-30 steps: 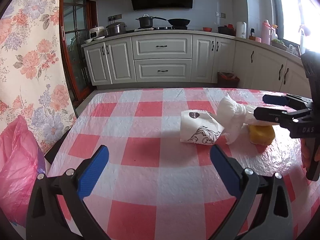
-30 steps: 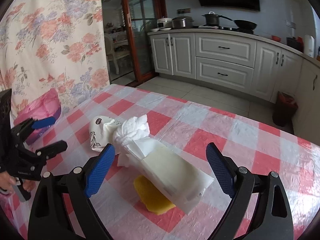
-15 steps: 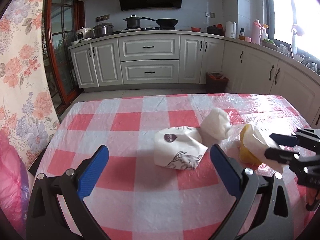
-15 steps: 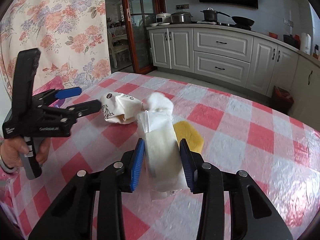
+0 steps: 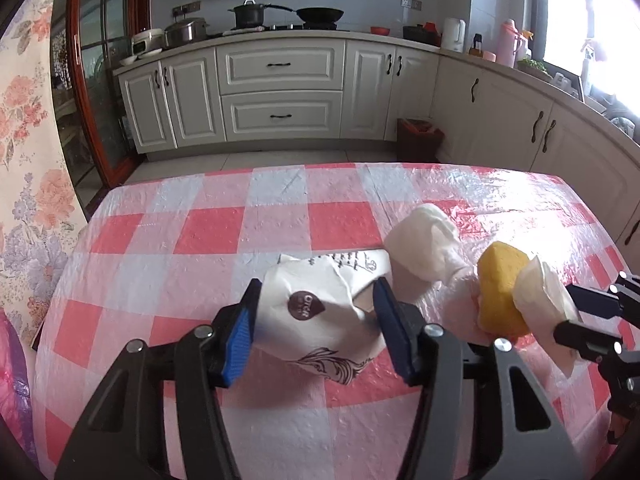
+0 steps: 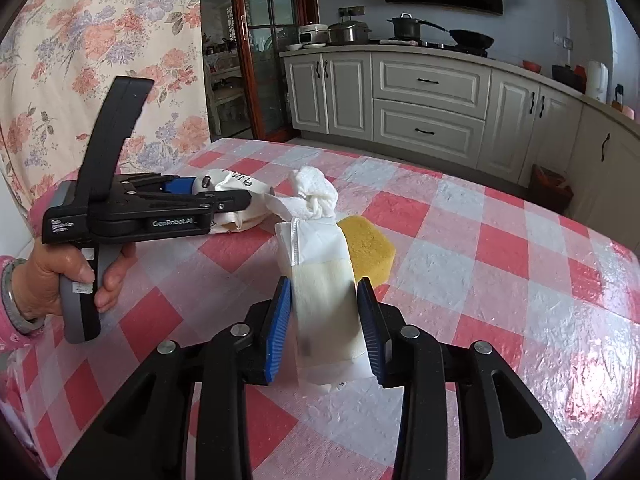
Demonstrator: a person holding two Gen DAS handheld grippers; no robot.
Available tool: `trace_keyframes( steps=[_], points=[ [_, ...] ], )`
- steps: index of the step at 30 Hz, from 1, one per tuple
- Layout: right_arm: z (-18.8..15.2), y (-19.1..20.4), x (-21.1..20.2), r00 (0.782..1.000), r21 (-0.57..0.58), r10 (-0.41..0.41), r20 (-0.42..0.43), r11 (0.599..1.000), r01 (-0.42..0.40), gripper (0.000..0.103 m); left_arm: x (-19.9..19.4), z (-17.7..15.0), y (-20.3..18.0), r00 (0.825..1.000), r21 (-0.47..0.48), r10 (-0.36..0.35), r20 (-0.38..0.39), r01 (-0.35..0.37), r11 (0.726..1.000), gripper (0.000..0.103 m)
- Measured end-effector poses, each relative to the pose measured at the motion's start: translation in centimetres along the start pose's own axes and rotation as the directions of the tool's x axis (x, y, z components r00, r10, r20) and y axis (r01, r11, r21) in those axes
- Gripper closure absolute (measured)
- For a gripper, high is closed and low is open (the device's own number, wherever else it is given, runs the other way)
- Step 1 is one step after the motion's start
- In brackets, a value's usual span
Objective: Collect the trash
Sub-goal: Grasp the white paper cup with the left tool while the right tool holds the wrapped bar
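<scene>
Left wrist view: four pieces of trash lie on the checked table (image 5: 168, 240), toward its right edge: one crumpled paper cup (image 5: 316, 312), one wadded white tissue (image 5: 424, 244), one yellow sponge (image 5: 500, 292) and one flat white wrapper (image 5: 544, 296). The left gripper (image 5: 316, 332) has just been closing; its blue pads now press the cup's two sides, the cup filling the gap between them. At the right edge of the table the right gripper (image 5: 576, 316) clamps the wrapper, which touches the sponge.

Right wrist view: the same four things, one of each. The right gripper (image 6: 326, 324), its jaws also just closing, pinches the wrapper (image 6: 324, 280) between both pads; the wrapper's far end reaches the tissue (image 6: 314, 196), and the sponge (image 6: 366, 248) sits just beside it on the right. Toward the table's left edge, a hand (image 6: 76, 272) holds the left gripper (image 6: 224, 196), clamped on the cup (image 6: 236, 188).
</scene>
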State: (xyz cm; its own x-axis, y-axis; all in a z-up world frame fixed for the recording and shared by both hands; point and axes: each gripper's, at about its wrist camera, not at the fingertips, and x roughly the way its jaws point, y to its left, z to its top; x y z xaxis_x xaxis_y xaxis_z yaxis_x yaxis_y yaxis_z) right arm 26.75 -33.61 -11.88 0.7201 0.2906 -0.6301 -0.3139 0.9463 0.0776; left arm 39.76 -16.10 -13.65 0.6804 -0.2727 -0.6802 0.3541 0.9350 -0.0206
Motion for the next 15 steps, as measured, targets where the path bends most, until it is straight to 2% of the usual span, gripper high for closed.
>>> trace_keyframes(
  steps=[5, 15],
  points=[
    [-0.3, 0.6, -0.5, 1.000, 0.012, 0.001, 0.009, 1.000, -0.001, 0.071, -2.1, -1.6, 0.1, 1.000, 0.003, 0.004, 0.014, -0.004, 1.000, 0.053],
    [-1.9, 3.3, -2.8, 0.999, 0.051, 0.025, 0.024, 0.998, -0.026, 0.072, -8.8, -6.1, 1.6, 0.998, -0.039, 0.030, 0.051, -0.028, 0.999, 0.053]
  ],
)
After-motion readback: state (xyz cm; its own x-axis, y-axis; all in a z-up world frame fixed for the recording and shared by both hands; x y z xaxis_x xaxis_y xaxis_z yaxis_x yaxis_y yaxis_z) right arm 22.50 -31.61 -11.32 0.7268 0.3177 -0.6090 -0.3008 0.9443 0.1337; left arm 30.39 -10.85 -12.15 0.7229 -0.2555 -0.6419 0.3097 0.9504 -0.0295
